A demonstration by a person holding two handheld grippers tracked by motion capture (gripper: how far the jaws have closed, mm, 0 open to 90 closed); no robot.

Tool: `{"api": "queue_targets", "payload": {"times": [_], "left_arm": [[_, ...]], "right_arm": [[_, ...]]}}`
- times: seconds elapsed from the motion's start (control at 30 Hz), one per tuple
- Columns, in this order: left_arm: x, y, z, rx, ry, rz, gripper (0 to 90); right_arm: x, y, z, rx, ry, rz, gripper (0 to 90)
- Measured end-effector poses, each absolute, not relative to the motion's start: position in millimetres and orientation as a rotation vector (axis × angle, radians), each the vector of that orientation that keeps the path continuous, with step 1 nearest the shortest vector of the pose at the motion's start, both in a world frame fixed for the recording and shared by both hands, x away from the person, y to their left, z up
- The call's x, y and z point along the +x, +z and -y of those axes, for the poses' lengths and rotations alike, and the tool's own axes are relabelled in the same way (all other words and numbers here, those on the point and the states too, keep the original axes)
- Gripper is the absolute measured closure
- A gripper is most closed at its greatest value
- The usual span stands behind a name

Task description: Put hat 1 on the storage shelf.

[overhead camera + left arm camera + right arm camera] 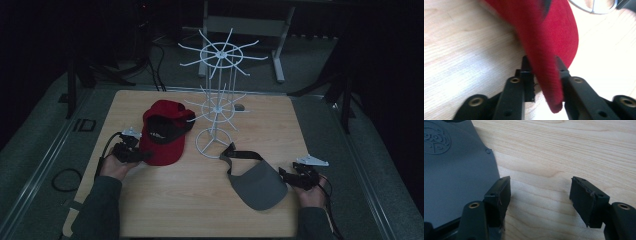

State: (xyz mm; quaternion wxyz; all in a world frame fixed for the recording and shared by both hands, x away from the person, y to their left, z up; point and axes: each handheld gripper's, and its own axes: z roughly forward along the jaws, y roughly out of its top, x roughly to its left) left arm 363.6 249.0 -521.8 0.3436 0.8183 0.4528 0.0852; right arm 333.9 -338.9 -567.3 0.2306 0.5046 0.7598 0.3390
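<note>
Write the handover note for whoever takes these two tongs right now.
Left tongs: shut on the brim of the red cap, which still lies on the table, left of the white wire rack.
Right tongs: open, holding nothing, one jaw at the edge of the grey visor lying front right of the rack.
Done: cap brim gripped.
Left: nothing hangs on the rack yet. Probably lift the cap onto a rack arm, then grip the visor and hang it too.
</note>
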Motion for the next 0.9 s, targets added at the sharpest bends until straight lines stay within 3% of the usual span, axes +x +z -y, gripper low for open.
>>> {"api": "queue_targets", "payload": {"times": [0.1, 0.9], "left_arm": [[360, -516, -252, 2.107, 0.27, -1.161, 85.5], [350, -506, -259, 2.083, 0.392, -1.098, 85.9]], "right_arm": [[334, -567, 339, 1.388, 0.932, -2.09, 33.3], [334, -567, 339, 1.387, 0.932, -2.091, 33.0]]}}
